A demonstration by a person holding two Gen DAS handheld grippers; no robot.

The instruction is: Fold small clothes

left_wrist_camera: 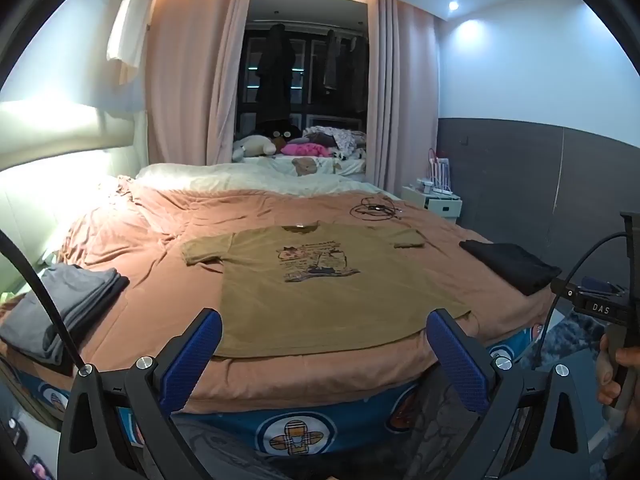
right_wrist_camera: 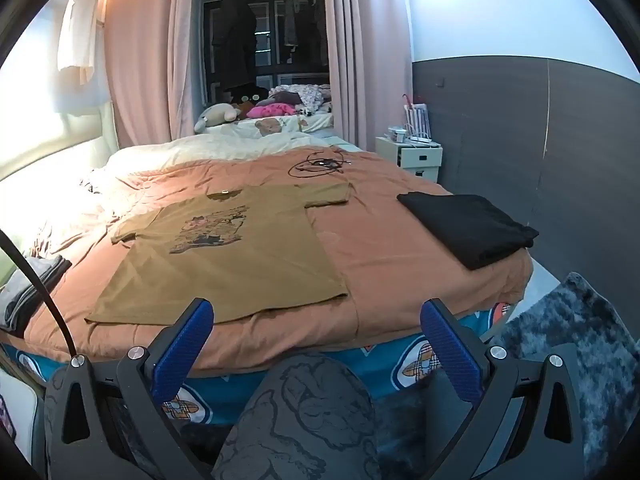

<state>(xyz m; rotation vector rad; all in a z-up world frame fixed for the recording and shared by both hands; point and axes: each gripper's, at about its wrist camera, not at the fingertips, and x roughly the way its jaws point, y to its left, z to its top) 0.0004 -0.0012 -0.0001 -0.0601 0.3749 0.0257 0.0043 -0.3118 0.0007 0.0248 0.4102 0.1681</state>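
Matt cloth T-shirt [left_wrist_camera: 320, 292] on a creased matt bedspread [left_wrist_camera: 160, 248]; gripper pads [left_wrist_camera: 200, 356] textured blue, rubbery-looking.

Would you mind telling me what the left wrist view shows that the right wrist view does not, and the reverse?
Only the left wrist view shows the right gripper's handle and the hand holding it at the frame's right edge. Only the right wrist view shows the person's patterned knee below the bed edge, and most of the shaggy grey rug. Both show the olive T-shirt spread flat on the orange bedspread, the folded black garment to its right, the folded grey stack to its left, a coiled cable beyond, and open blue fingers holding nothing.
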